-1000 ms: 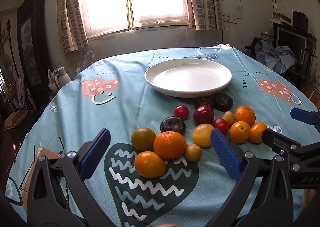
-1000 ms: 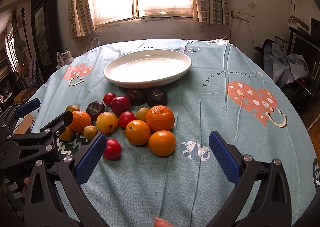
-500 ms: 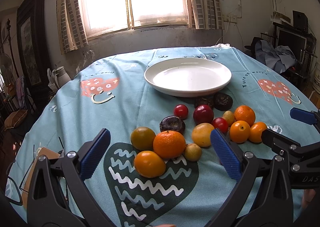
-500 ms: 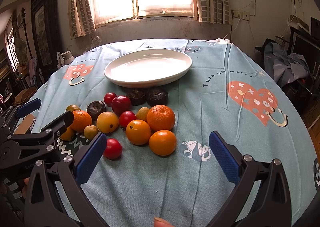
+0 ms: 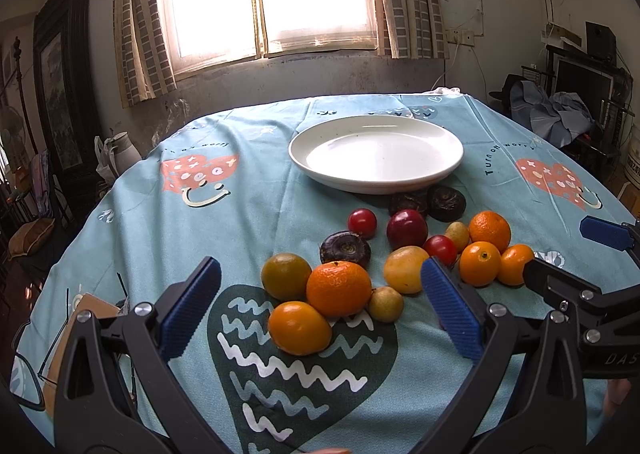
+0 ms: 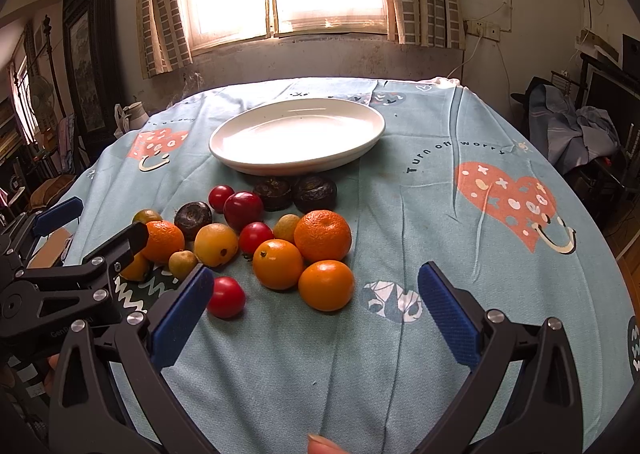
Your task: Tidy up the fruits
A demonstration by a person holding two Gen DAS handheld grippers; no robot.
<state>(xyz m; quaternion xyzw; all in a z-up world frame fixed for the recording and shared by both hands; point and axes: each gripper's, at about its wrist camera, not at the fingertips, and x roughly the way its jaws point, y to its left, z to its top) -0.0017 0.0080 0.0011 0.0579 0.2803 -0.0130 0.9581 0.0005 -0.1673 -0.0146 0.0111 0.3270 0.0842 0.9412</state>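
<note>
A white plate point(image 5: 376, 177) point(image 6: 360, 145) stands empty at the far middle of the table. Below it lies a cluster of fruit: oranges point(image 5: 338, 288) point(image 6: 322, 235), red fruits point(image 5: 406, 229) point(image 6: 225, 296), dark brown ones point(image 5: 345, 249) point(image 6: 314, 193) and small yellow ones point(image 5: 385, 304) point(image 6: 216, 244). My left gripper point(image 5: 320, 308) is open and empty, just short of the nearest oranges. My right gripper point(image 6: 316, 312) is open and empty, just short of the front orange point(image 6: 326, 285). Each gripper shows at the edge of the other's view.
The round table has a light blue cloth point(image 6: 440, 181) with heart prints. Glasses and a brown card point(image 5: 60, 338) lie at its left edge. A white jug point(image 5: 120, 151) stands beyond the table on the left. Furniture and clothes point(image 5: 560, 117) stand to the right.
Both grippers have crept slightly forward toward the fruit. Nothing on the table has moved.
</note>
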